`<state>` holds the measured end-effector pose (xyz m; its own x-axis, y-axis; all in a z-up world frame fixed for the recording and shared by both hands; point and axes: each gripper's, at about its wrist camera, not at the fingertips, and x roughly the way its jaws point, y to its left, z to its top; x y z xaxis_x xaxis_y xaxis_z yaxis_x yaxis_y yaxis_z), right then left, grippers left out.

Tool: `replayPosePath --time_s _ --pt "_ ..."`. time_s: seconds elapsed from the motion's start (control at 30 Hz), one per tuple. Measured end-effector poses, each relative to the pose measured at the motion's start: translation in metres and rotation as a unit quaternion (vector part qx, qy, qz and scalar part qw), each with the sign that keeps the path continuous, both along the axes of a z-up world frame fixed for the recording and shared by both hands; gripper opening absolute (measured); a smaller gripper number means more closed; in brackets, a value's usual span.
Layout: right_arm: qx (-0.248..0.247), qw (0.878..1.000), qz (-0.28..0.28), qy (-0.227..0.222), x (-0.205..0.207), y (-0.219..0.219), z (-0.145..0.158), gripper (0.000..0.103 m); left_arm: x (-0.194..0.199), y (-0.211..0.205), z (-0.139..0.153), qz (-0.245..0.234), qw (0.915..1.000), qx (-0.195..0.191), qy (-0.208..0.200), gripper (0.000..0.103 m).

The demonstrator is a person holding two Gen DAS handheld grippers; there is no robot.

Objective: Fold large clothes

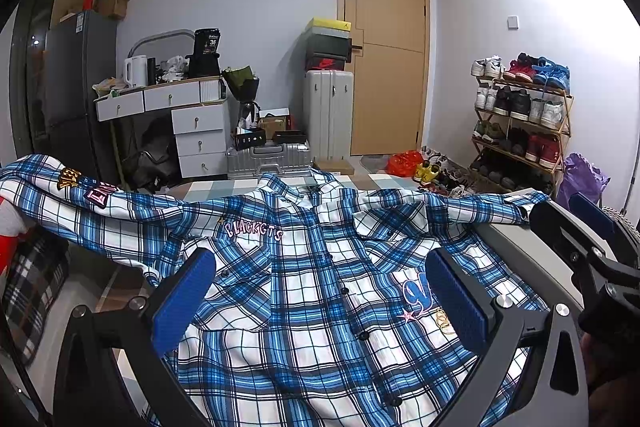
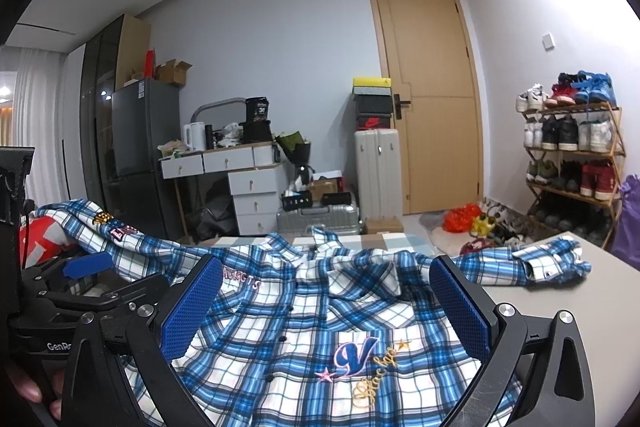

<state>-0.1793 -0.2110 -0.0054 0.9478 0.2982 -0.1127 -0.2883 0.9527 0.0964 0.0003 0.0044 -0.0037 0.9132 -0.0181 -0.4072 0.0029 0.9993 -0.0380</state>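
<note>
Both tongs agape above plaid shirt (image 1: 304, 291), collar toward door (image 1: 386, 43), sleeves sideways

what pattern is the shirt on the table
Blue, white and black plaid shirt with embroidered patches, clearest in the right wrist view.

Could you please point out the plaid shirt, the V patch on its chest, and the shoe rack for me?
plaid shirt (image 1: 304, 291): left wrist view, on the button placket.
V patch (image 2: 354, 351): right wrist view, on the blue letter.
shoe rack (image 2: 576, 153): right wrist view, on a wooden shelf edge.

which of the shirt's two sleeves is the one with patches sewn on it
The sleeve stretching to the left off the table, draped over the red-and-white thing, carries gold and pink patches. The other sleeve, lying on the grey table, is plain plaid.
</note>
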Motion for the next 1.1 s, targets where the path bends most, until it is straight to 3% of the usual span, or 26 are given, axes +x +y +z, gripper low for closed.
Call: replayPosePath --time_s 0.57,0.9,1.1 --pt "-0.003 1.0 0.005 0.009 0.003 0.003 -0.003 0.103 0.0 0.001 -0.001 0.002 1.0 -0.001 0.002 0.102" --pt "-0.032 0.999 0.016 0.006 0.0 0.015 -0.006 0.103 0.001 0.0 -0.001 0.003 1.0 0.0 0.007 0.102" --pt "-0.027 0.999 0.021 0.01 0.002 0.011 -0.006 0.103 0.004 -0.005 -0.002 0.011 0.9998 0.017 0.01 0.102"
